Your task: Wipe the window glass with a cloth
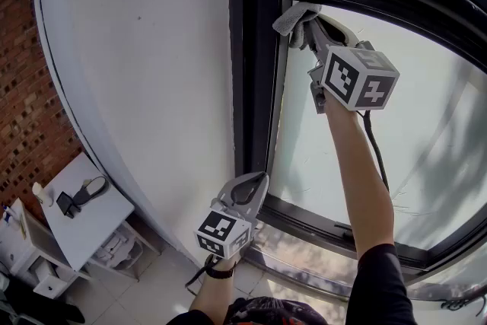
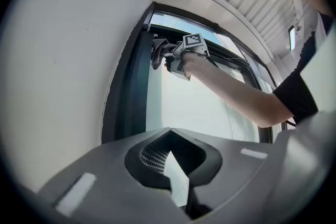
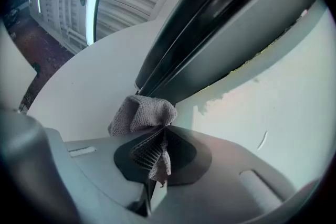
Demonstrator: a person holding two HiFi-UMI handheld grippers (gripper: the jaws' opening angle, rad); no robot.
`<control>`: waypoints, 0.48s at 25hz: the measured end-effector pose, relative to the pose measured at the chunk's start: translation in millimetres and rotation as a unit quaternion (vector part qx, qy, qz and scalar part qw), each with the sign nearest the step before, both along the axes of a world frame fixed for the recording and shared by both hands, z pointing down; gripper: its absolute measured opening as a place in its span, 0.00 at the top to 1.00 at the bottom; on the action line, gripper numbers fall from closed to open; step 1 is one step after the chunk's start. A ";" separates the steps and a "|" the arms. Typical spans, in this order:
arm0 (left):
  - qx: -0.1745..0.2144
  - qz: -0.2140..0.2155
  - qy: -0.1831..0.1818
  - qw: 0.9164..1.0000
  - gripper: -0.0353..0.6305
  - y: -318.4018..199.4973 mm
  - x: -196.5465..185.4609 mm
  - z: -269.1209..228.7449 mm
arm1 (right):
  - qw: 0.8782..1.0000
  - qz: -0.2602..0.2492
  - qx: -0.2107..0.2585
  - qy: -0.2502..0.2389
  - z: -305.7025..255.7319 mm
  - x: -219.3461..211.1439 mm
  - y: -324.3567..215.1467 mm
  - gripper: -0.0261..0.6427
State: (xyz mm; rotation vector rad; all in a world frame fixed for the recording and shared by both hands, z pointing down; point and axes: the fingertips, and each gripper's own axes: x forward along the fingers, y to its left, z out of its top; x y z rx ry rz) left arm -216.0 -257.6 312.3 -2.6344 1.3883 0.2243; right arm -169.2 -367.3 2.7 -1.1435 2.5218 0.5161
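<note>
Window glass (image 1: 426, 141), a pale, milky pane set in a black metal frame (image 1: 255, 49), fills the right half of your head view. The small grey knitted cloth (image 1: 293, 15) sits at its top left corner, right where the pane meets the frame's upright. Your right gripper (image 1: 306, 20), the grey two-jaw tool with the marker cube, is raised at arm's length to that corner. Its own view shows the right gripper (image 3: 161, 131) with its jaws clamped tight on the cloth (image 3: 142, 115): a bunched wad bulges out past the tips and a short tail hangs down between the ribbed pads. There the wad lies against the dark frame (image 3: 226, 44) beside the white wall (image 3: 89, 86), with the glass (image 3: 278, 92) just to its right. Whether the cloth touches the pane itself you cannot tell from any view. Your left gripper (image 1: 257, 179) hangs low, well apart from the cloth, in front of the frame's lower left part and pointing upward. In its own view the left gripper (image 2: 170, 129) has its jaws together at the tips with nothing between them. That view looks up at your right gripper (image 2: 181, 52) and the cloth (image 2: 157, 52) high against the glass (image 2: 199, 107). Left of the window stands a smooth white plaster wall (image 1: 137, 49), then a red brick wall (image 1: 23, 95). Below them a small white table (image 1: 87, 228) carries a few dark objects (image 1: 82, 194) too small to name.
</note>
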 end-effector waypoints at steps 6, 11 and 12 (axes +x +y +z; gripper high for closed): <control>-0.013 -0.001 0.016 1.000 0.95 4.8 -1.6 11.0 | 1.000 0.012 0.011 0.006 4.3 9.7 5.7 0.94; -0.016 0.011 0.019 1.000 0.95 2.6 9.7 13.4 | 1.000 0.023 0.017 0.010 3.7 30.1 13.4 0.94; -0.016 0.016 0.019 1.000 0.95 2.8 13.5 13.2 | 0.999 0.033 0.023 0.015 5.2 34.8 15.2 0.94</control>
